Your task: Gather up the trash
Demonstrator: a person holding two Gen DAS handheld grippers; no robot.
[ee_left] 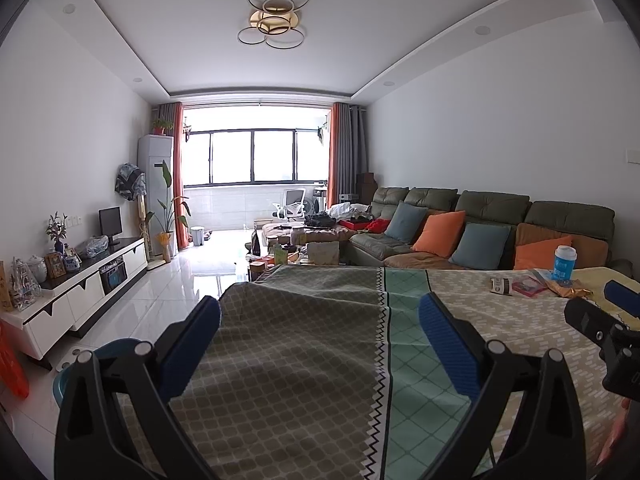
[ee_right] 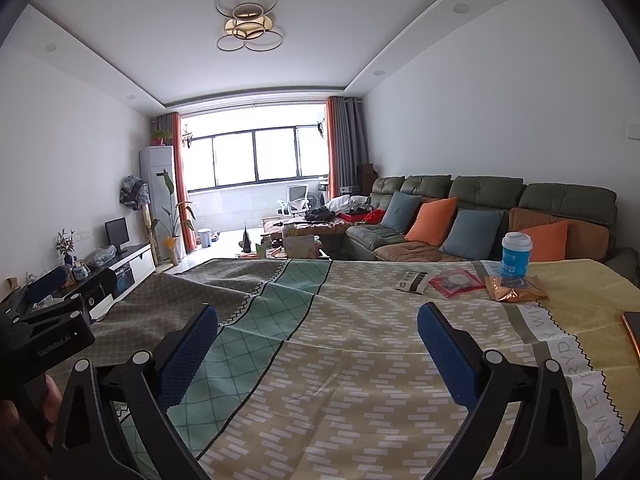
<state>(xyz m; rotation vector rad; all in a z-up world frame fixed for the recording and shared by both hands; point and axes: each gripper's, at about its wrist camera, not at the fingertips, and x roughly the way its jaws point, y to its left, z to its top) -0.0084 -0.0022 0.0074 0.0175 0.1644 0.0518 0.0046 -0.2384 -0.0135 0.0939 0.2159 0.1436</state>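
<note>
Patterned bedspread [ee_right: 360,360] is stretching ahead of both grippers, jaws standing apart and empty. Wrappers [ee_right: 452,282] are lying well ahead-right of the right gripper [ee_right: 318,354], the nearer; left gripper [ee_left: 320,344] is hovering farther away.

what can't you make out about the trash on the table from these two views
- Blue and white cup: label print too small to read in either view.
- Orange wrapper: crumpled, nothing legible.
- Red packet and black and white packet: too small, contents unclear.
- Brown object: cut off by the right wrist view's edge.
- Blue bin: mostly hidden behind the left gripper.
</note>
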